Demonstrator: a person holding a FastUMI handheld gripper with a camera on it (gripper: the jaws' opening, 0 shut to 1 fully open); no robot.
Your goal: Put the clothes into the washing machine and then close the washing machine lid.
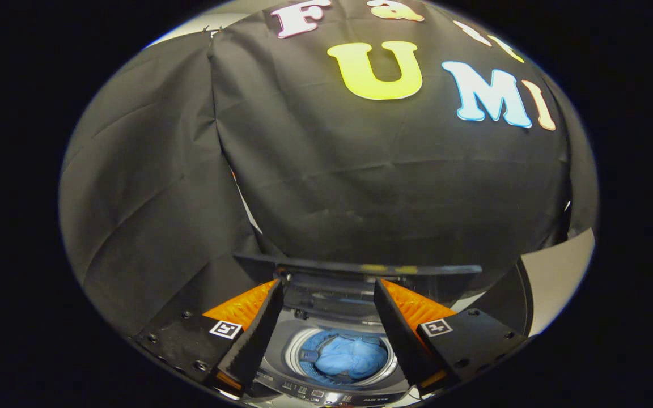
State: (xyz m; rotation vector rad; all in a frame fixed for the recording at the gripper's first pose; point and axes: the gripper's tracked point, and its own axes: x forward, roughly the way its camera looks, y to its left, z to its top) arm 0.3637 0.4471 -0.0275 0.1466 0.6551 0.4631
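1. While your gripper [329, 294] hangs above the washing machine [281, 371], its two fingers stand wide apart with nothing between them and nothing pressed by either one.
2. You can see the clothes [349, 356], a crumpled blue bundle, lying inside the round drum [298, 347], below the gap between the fingers.
3. Your left finger [255, 334] sits over the drum's left rim and your right finger [397, 334] over its right rim; neither touches the cloth.
4. You have the lid [355, 267] standing open, raised at the back of the machine, just beyond the fingertips, its top edge a dark bar across the opening.
5. Along the machine's near edge, you can make out a control panel [315, 394] with small markings, too small to tell apart.
6. Behind the lid hangs the booth's black cloth wall [383, 181].
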